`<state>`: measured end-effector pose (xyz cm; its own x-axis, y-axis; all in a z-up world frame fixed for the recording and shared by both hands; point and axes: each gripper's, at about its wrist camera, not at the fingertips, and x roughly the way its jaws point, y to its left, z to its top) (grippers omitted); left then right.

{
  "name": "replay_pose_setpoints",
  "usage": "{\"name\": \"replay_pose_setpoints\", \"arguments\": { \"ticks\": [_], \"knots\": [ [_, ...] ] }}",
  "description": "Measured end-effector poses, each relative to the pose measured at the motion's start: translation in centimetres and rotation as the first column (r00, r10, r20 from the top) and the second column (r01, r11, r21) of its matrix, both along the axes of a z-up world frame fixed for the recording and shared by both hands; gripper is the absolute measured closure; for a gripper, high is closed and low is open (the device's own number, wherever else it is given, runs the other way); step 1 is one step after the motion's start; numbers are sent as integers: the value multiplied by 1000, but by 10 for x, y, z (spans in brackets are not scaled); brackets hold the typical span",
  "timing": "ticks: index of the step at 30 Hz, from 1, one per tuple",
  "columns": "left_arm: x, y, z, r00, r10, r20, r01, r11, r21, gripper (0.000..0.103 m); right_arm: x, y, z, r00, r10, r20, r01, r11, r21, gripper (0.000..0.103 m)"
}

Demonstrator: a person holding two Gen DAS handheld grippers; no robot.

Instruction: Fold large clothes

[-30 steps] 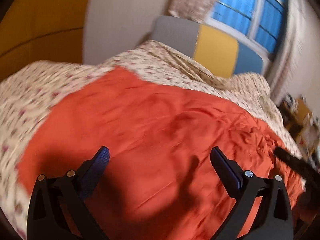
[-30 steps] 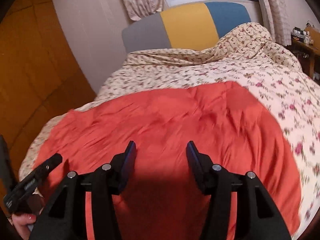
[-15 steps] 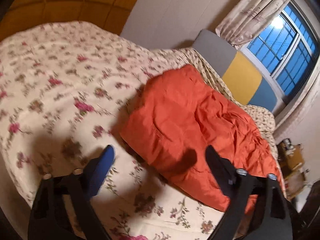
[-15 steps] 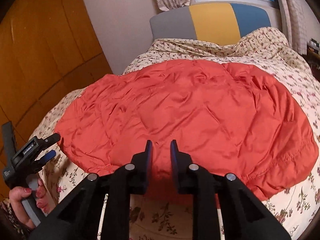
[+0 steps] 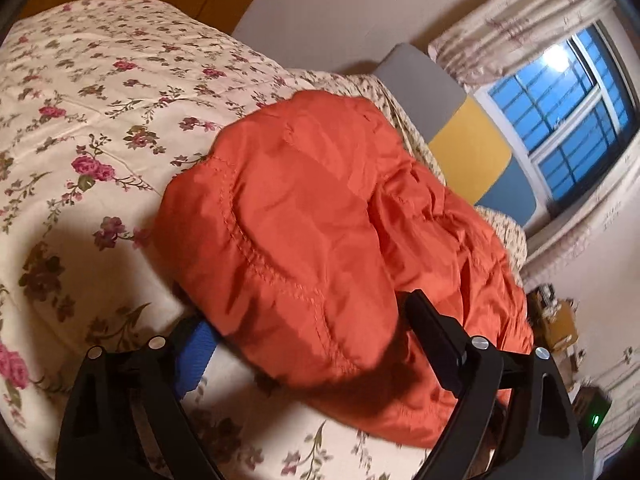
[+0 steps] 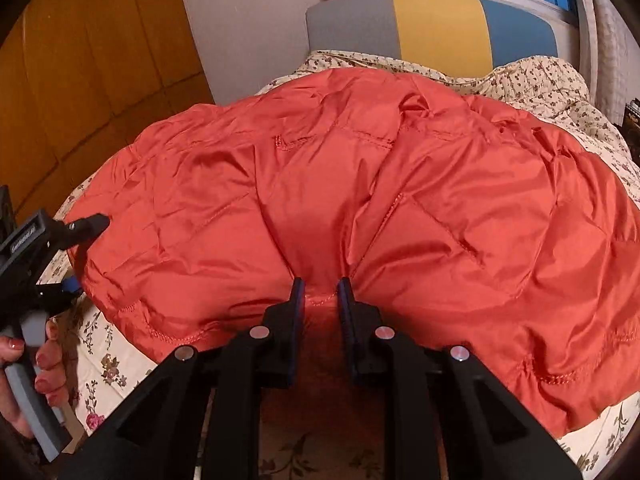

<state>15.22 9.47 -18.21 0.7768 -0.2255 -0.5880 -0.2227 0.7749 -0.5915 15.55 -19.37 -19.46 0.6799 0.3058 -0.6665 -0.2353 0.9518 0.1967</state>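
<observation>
A large orange quilted garment lies spread on the bed; it also shows in the left wrist view. My right gripper is shut on the garment's near hem, with fabric bunched between the fingers. My left gripper is open, its jaws wide apart around the garment's left corner, one finger under the edge and one over it. The left gripper also appears at the left of the right wrist view, at the garment's left edge.
The bed has a floral cream cover and a grey, yellow and blue headboard. A wooden wardrobe stands left. A window with curtains is behind; a cluttered nightstand stands at the right.
Both grippers pulled back to the garment's near edge. The right one closed on the hem. The left one swung to the left corner and now straddles it.
</observation>
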Motion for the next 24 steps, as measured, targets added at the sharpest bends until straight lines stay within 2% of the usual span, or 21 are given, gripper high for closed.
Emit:
{"name": "replay_pose_setpoints", "arguments": {
  "ticks": [3,5,7,10,15,16,17,20,22,24],
  "knots": [
    [3,5,-2,999,36,16,-35,999,-40,16,-2,0,-2,1000,-1,9,1,1000,1,87],
    [6,6,-3,998,63,10,-63,997,-54,26,-1,-2,-3,1000,0,11,0,1000,9,87],
    [8,10,-5,996,88,11,-87,993,-86,31,-3,-1,-2,1000,0,14,0,1000,11,87],
    [9,12,-6,993,118,20,-115,987,-116,31,-4,-1,-1,1000,-1,17,1,1000,4,87],
    [19,17,-8,993,118,29,-113,985,-131,31,-6,0,-2,1000,1,20,-1,1000,4,87],
    [20,19,-8,992,127,24,-122,982,-146,34,-6,0,-2,1000,1,21,-1,1000,6,87],
    [21,21,-8,991,132,20,-127,978,-164,46,-7,-1,-3,1000,1,22,-1,1000,7,87],
    [20,26,-8,991,132,17,-125,970,-210,64,-7,0,-3,1000,1,25,-1,1000,6,87],
    [18,25,1,992,118,39,-109,976,-189,72,-7,0,-3,1000,1,26,-1,1000,5,87],
    [15,19,16,992,103,76,-91,985,-145,75,-8,1,-4,1000,1,27,-1,1000,3,87]
  ]
}}
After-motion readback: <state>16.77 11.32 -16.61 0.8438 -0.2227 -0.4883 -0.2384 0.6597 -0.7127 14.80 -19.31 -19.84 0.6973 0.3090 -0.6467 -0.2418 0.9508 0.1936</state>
